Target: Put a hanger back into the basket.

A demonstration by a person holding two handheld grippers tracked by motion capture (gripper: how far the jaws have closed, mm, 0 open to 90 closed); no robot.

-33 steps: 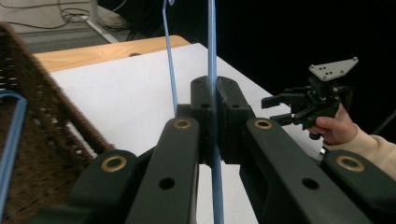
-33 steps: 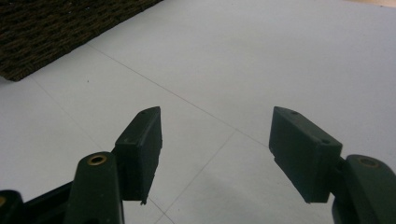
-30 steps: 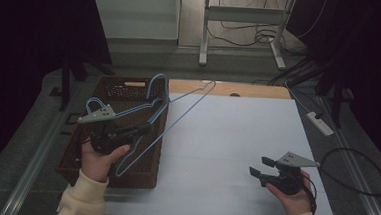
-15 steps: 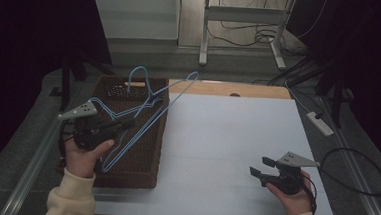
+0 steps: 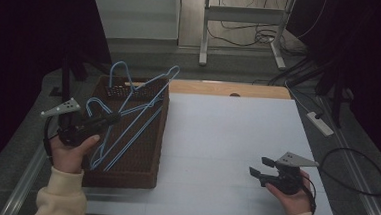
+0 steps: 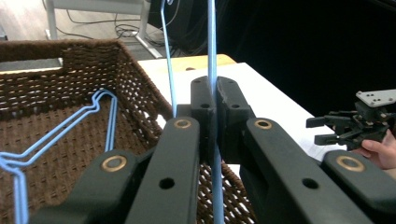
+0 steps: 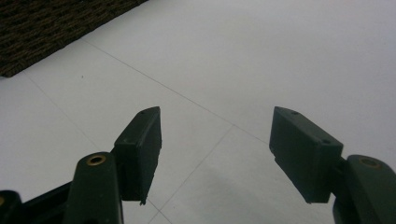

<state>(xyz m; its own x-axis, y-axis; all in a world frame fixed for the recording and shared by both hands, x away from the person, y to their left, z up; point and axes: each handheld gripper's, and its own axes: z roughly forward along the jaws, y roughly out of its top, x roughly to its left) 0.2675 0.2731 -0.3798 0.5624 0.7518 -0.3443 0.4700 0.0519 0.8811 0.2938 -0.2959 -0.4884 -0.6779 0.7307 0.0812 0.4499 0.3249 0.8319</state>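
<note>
Clamping a thin light-blue wire hanger (image 6: 212, 56) between closed jaws, the left gripper (image 5: 108, 118) holds it lifted over the brown woven basket (image 5: 139, 172); the wire runs straight up between the pads. Two hangers are raised at this gripper, and a third blue hanger (image 6: 70, 126) lies below it in the basket. Well off to its right, the right gripper (image 5: 255, 173) rests over the white table (image 5: 226, 140), jaws spread apart, holding nothing.

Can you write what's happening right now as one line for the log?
left gripper: shut on light blue wire hanger | hanger over brown woven basket | right gripper: open above white table
</note>
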